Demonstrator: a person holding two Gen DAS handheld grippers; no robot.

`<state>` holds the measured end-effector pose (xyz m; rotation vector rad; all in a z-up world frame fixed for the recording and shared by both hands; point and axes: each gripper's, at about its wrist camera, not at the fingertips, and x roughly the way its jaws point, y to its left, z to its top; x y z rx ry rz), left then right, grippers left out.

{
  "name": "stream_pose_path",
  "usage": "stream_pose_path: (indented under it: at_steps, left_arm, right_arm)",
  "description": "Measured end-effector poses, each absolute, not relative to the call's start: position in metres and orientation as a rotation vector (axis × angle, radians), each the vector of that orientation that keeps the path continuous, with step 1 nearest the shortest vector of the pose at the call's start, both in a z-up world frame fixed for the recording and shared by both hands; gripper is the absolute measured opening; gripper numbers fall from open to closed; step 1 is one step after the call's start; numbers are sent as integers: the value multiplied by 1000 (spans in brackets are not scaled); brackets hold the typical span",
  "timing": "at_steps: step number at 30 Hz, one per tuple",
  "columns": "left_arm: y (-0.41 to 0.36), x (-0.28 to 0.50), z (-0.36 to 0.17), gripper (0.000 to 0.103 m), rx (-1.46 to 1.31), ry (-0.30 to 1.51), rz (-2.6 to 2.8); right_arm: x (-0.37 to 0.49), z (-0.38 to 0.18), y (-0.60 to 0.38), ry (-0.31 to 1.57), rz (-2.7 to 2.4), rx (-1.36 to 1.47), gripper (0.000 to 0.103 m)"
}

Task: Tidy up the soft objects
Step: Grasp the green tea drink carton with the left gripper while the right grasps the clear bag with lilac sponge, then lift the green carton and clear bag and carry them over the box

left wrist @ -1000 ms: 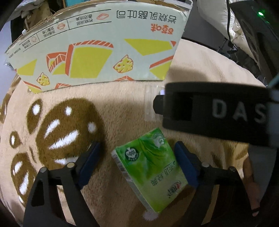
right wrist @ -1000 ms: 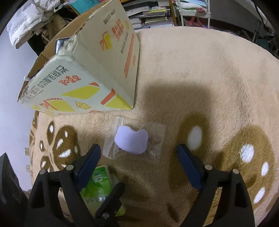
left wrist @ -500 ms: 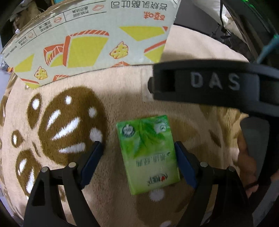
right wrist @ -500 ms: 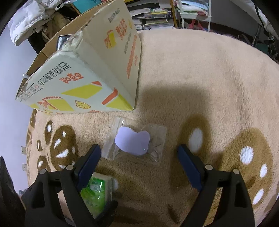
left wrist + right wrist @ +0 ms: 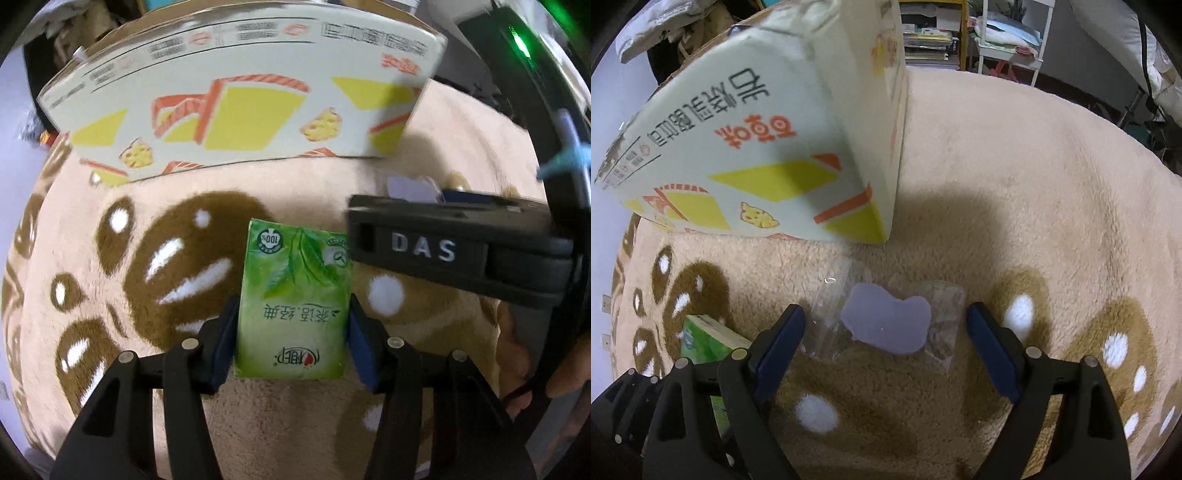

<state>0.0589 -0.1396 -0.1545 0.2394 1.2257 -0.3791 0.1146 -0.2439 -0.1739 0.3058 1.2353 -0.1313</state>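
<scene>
Green tissue pack: flat green plastic tissue pack (image 5: 293, 306) lies on the fluffy beige rug with brown paw prints (image 5: 192, 206), just in front of the printed cardboard box (image 5: 236, 107).
Left gripper (image 5: 293, 343): jaws have just been closing — blue pads now pressed against both sides of the pack.
Clear pouch: transparent plastic pouch with a lilac cloud-shaped piece (image 5: 886, 321) lies near the box's corner.
Right gripper (image 5: 884, 347): spread wide, straddling the pouch — not touching it.

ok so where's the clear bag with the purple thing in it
In the right wrist view the clear bag lies on the beige rug, between the open right gripper's fingers, just below the cardboard box.
</scene>
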Motion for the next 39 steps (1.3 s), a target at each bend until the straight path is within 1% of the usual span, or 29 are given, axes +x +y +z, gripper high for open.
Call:
stream_pose_path:
  at_steps: [1,2,4,6,9,12,17,24,28,33,39]
  left_arm:
    - [-136,60,-153,53,238,1222,-371]
    - [-132,60,-152,53,243,1212,-350]
    - [-126,60,-150,53,252,1201,-317]
    - [-123,59,-149,53,247,1201,-296]
    - [-114,64,-149,53,245,1190,-276]
    - [-112,62,-146,53,277,1162,-233]
    - [-89,76,-140,53,243,1130,-201]
    - [-95,76,-121,53,199,1043,-165]
    - [-87,68,-95,53,178,953,-149]
    - [-79,68,-64,53,179,810,-141]
    - [-70,63,-32,53,165,695,-140]
  right_arm:
    - [116,-174,-244,1239,-137,308,90]
    - [117,-173,-245,1241,-151,311,85]
    - [118,-172,-245,1239,-153,312,82]
    - [117,-171,-244,1242,-160,279,76]
    - [108,-168,-248,1231,-153,233,74]
    - [98,-162,-242,1219,-129,199,73]
    - [90,-151,-244,1186,-72,269,73]
    - [76,-123,-238,1091,-21,276,73]
    - [62,-101,-237,1011,-9,300,73]
    - [47,-65,-238,848,17,316,73]
    - [42,-32,-235,698,35,266,73]
